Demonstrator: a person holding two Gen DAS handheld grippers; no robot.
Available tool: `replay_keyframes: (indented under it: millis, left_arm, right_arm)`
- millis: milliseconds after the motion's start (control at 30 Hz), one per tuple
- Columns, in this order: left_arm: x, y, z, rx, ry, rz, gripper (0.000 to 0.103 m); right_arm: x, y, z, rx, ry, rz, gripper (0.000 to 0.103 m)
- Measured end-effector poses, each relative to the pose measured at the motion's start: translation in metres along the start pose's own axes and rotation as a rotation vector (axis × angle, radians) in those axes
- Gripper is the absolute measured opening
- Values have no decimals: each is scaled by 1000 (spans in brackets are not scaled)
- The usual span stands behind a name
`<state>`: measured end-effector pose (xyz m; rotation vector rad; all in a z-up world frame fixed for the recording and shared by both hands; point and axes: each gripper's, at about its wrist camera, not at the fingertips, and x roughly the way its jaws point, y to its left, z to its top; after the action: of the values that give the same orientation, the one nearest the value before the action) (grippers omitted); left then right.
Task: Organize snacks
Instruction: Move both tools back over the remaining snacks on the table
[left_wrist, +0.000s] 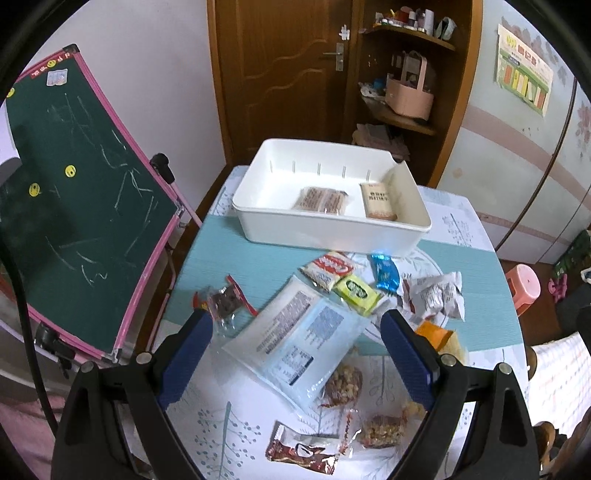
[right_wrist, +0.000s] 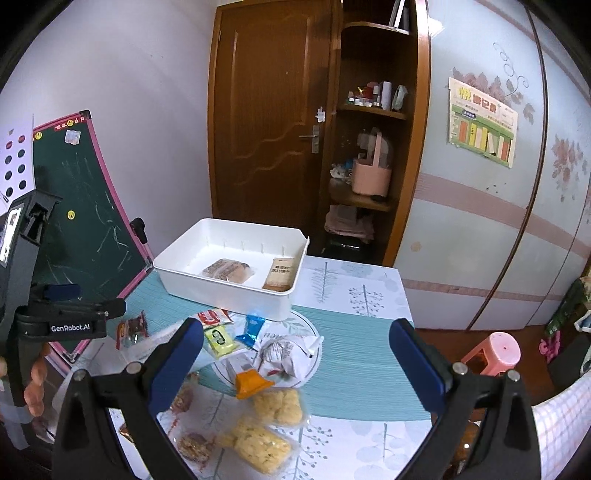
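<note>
The counter (left_wrist: 480, 295) carries everything, and beyond both hand-held grippers stands the white tray (left_wrist: 332, 225), already holding two wrapped biscuits in its bottom. A reach that runs long could shove the tray along the smooth cloth.

Directly under the left hand-held gripper (left_wrist: 295, 325), whose jaws stand wide and empty, lies the large pale-blue pouch (left_wrist: 295, 332). It is flat and slick, and it overlaps a clear nut bar (left_wrist: 343, 384) on the near side; I judge that closing on its edge could drag that bar along or let the pouch slide free.

The right hand-held gripper (right_wrist: 295, 336) is also wide with nothing between its pads. Just ahead of it sits the crumpled white packet (right_wrist: 291, 354), with the orange-topped yellow snack (right_wrist: 275, 400) nearer and lower. The packet is puffy, so a pinch may only catch loose film.

The small green sachet (left_wrist: 356, 293) and blue sachet (left_wrist: 384, 273) lie close together beyond the left one; a careless sweep could scatter them toward the counter's edge.
</note>
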<state>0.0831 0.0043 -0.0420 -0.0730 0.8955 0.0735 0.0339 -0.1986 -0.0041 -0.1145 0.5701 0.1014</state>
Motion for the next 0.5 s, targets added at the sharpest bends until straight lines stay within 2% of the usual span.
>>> replay_keyframes:
  millis: [267,500]
  left_arm:
    - [16,-12,-22,22,48,-15,92]
    - [33,-20,-36,40,77,-34,92]
  right_arm:
    - [0,3,-22,-25,6,-16,101]
    - [13,-2,-40,-22,46,-29,101]
